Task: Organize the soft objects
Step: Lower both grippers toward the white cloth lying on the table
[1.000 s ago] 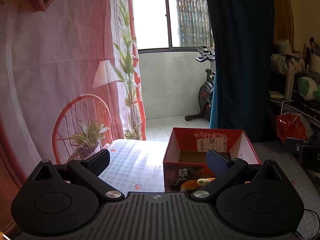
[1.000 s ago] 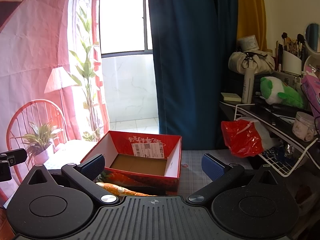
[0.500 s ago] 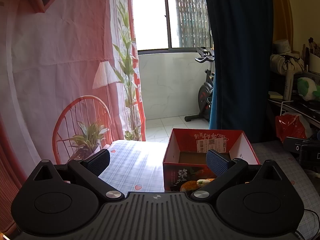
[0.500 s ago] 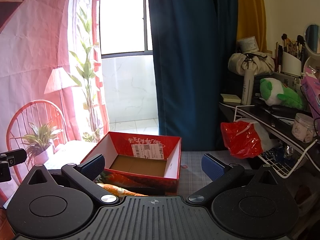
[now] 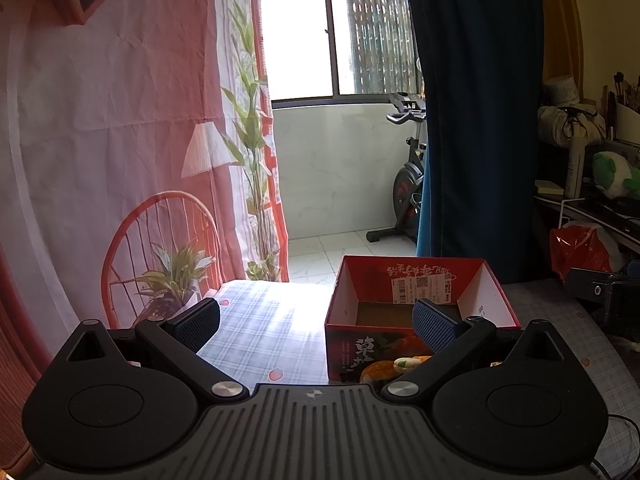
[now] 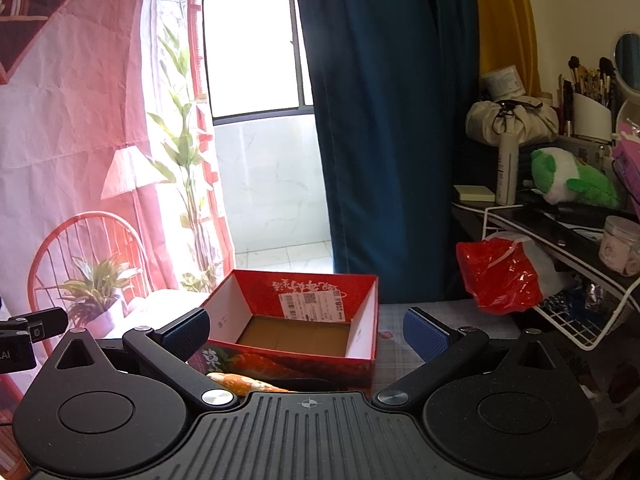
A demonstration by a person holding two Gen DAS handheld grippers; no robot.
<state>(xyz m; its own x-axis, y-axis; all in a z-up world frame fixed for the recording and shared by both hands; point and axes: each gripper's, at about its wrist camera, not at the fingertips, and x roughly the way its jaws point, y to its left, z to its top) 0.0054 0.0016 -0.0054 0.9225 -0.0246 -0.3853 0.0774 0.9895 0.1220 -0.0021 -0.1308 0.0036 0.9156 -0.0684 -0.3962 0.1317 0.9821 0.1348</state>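
Note:
An open red cardboard box [image 5: 416, 280] with a bare brown bottom stands on the plaid tablecloth [image 5: 264, 328]; it also shows in the right wrist view [image 6: 320, 292]. An orange soft toy [image 5: 380, 370] with a white and green piece [image 5: 406, 363] lies in front of the box, partly hidden by my left gripper's body; the orange toy also shows in the right wrist view [image 6: 240, 382]. My left gripper [image 5: 316, 320] is open and empty, held left of the box. My right gripper [image 6: 306, 330] is open and empty, with the box between its fingers in the view.
A red plastic bag [image 6: 500, 276] hangs off a white wire shelf [image 6: 576, 320] at the right. A green and white plush [image 6: 568, 178] lies on the shelf top. An exercise bike [image 5: 404, 184] stands behind the blue curtain [image 6: 392, 120]. The other gripper [image 6: 24, 340] shows at the left edge.

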